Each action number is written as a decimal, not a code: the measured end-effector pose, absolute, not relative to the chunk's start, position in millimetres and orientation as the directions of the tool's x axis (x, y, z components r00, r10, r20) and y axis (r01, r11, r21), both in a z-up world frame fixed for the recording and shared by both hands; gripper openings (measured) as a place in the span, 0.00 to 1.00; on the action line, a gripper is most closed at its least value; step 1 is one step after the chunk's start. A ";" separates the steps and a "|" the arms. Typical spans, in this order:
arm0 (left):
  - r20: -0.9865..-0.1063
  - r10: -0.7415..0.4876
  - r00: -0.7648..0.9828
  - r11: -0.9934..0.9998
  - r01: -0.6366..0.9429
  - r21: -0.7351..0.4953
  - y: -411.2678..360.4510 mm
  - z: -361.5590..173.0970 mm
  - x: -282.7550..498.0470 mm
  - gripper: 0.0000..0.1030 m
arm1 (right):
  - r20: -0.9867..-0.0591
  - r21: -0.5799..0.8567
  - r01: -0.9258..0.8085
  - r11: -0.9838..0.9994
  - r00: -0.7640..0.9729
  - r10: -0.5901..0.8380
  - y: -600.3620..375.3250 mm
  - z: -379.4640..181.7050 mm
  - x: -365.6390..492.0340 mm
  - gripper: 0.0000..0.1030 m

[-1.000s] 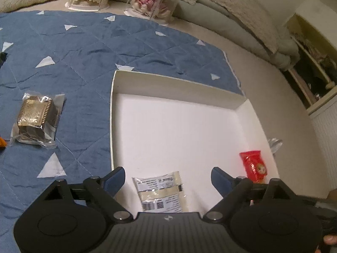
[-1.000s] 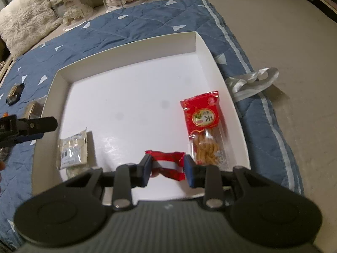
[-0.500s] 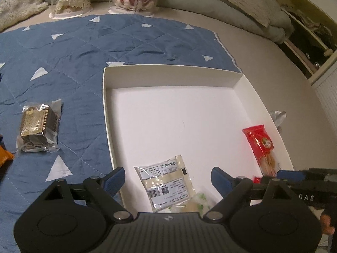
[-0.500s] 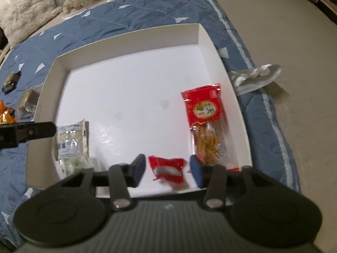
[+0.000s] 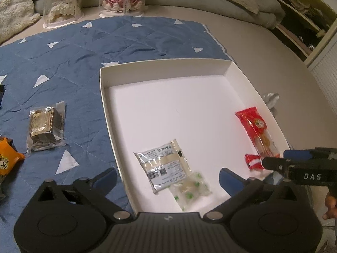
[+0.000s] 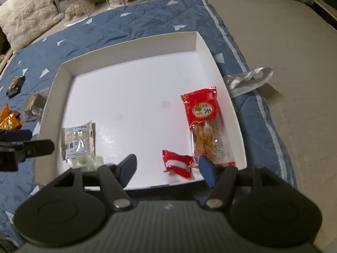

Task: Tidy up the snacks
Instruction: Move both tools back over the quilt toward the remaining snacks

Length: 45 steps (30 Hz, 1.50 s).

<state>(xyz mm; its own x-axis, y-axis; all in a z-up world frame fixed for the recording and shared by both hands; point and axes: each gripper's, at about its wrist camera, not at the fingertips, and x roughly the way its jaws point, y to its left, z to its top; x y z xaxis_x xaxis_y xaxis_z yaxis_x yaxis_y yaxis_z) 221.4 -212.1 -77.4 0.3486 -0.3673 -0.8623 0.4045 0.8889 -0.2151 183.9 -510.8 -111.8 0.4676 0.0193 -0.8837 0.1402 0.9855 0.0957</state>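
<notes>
A white tray [image 6: 134,48] sits on a blue quilt [image 5: 69,48]. The right tongs [image 6: 168,169] are open and hold nothing, with their tips over the tray's near edge. A small red-and-white wrapper [image 6: 179,163] lies loose on the tray floor between the tips, closer to the right one. Just beside it, toward 1 o'clock, a long red packet [image 6: 205,124] of twisted golden snacks lies along the tray's right wall. At 9 o'clock in the tray a pale labelled packet [image 6: 78,139] lies flat, with a clear green-dotted pouch [image 6: 86,161] touching its near end.

The left tongs [image 5: 167,179] are also open and empty, spread over the tray's near left corner, with the pale packet and pouch between their tips.

Outside the tray, at 9 o'clock on the quilt, lie a gold foil cake [image 5: 45,126] in clear wrap and orange packets [image 6: 9,118]. A white ribbon [image 6: 248,80] lies off the tray's right side.
</notes>
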 end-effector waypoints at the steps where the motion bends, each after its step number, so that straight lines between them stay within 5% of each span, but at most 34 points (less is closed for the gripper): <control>1: -0.865 -0.363 0.345 0.890 0.403 -0.213 -211.9 -77.2 220.2 1.00 | -0.882 0.096 0.145 0.985 0.470 0.016 -510.6 -110.5 182.2 0.74; 10: -0.870 -0.358 0.339 0.889 0.409 -0.207 -204.0 -74.5 208.8 1.00 | -0.878 0.055 0.179 0.982 0.477 -0.038 -502.8 -103.7 169.2 1.00; 45: -0.863 -0.165 0.478 0.982 0.156 -0.102 -15.8 -40.2 232.7 1.00 | -0.814 0.104 -0.002 0.995 0.574 0.087 -377.4 -72.8 202.6 1.00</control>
